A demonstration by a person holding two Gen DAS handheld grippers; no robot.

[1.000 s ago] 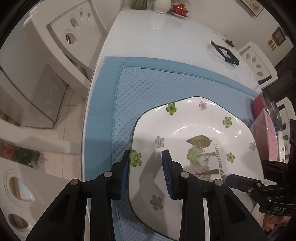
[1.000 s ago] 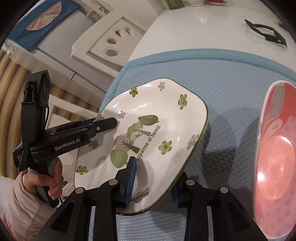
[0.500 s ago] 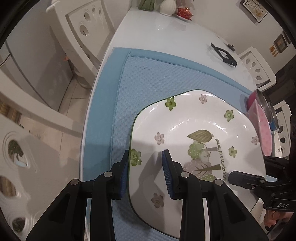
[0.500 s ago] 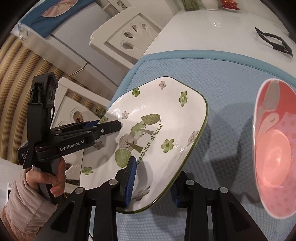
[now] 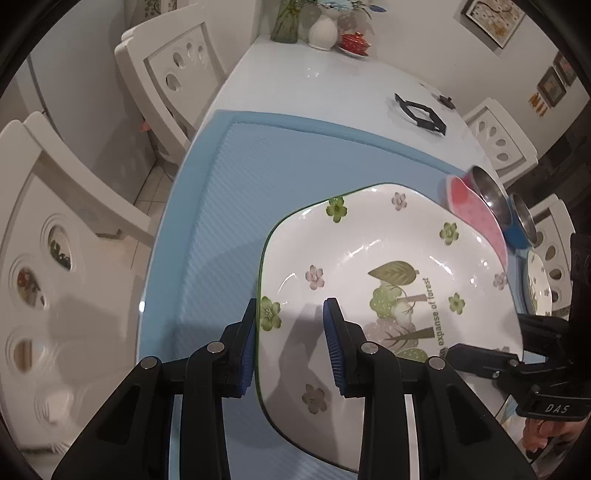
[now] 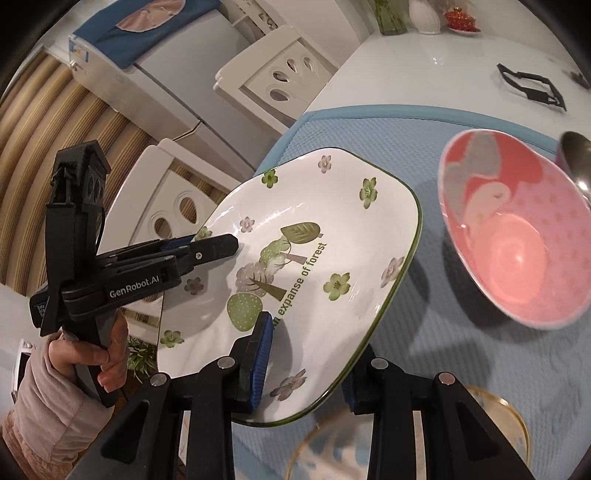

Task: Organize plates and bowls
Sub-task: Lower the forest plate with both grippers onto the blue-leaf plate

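Note:
A white square plate [image 5: 388,280] with green flowers and a tree print is held in the air above the blue mat [image 5: 236,177]. My left gripper [image 5: 291,343] is shut on its left rim. My right gripper [image 6: 308,354] is shut on its near rim; the plate also shows in the right wrist view [image 6: 314,266]. A pink bowl [image 6: 513,236] stands on the mat to the right of the plate. It also shows in the left wrist view [image 5: 476,214], with a metal bowl [image 5: 487,192] behind it.
A gold-rimmed plate [image 6: 491,432] lies on the mat below my right gripper. A black trivet [image 5: 419,116] and vases [image 5: 323,31] are on the white table [image 5: 314,85] further back. White chairs [image 5: 173,77] stand along the table's left side.
Both grippers have lifted the plate higher above the mat. The views have tilted up, showing more of the table and chairs, and the pink bowl now sits further left in the right view.

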